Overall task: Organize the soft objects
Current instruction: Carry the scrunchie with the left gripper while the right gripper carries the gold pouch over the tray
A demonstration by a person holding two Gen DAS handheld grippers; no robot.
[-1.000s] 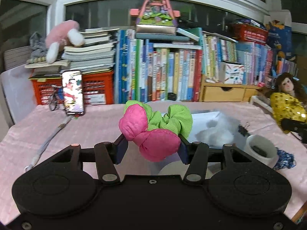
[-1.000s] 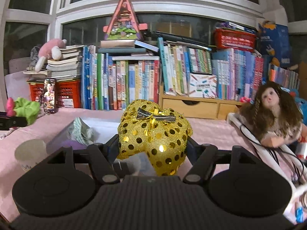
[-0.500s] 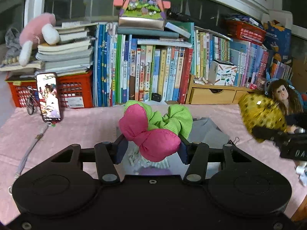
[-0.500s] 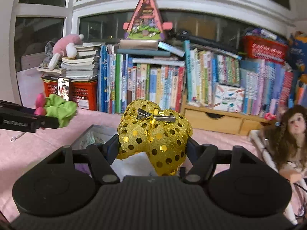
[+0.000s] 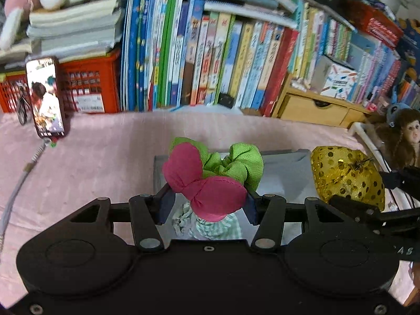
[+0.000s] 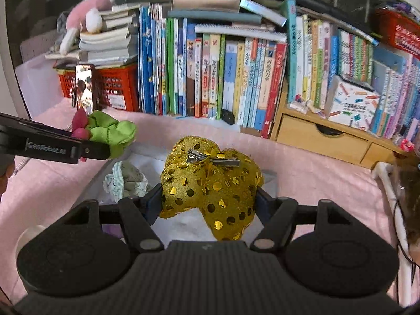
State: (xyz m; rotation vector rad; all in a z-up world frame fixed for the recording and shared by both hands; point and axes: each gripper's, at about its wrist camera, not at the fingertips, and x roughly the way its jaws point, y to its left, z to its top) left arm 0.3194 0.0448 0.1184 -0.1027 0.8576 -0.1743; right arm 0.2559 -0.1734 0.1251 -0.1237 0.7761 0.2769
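Left tool [image 5: 208, 200] with its pink-and-green soft toy [image 5: 210, 178] now over the grey box [image 5: 286, 157], right tool [image 6: 208, 199] with the gold sequin heart [image 6: 212, 183] now close beside it, both tilted further down, checked cloth [image 5: 210, 227] in the box newly visible.

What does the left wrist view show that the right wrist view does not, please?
Only the left wrist view: the long-haired doll beside the pink tablecloth. Only the right: the silver clip on the gold sequinned heart-shaped cushion. Both: that cushion, the pink-and-green fabric scrunchie, each gripped, above the grey box.
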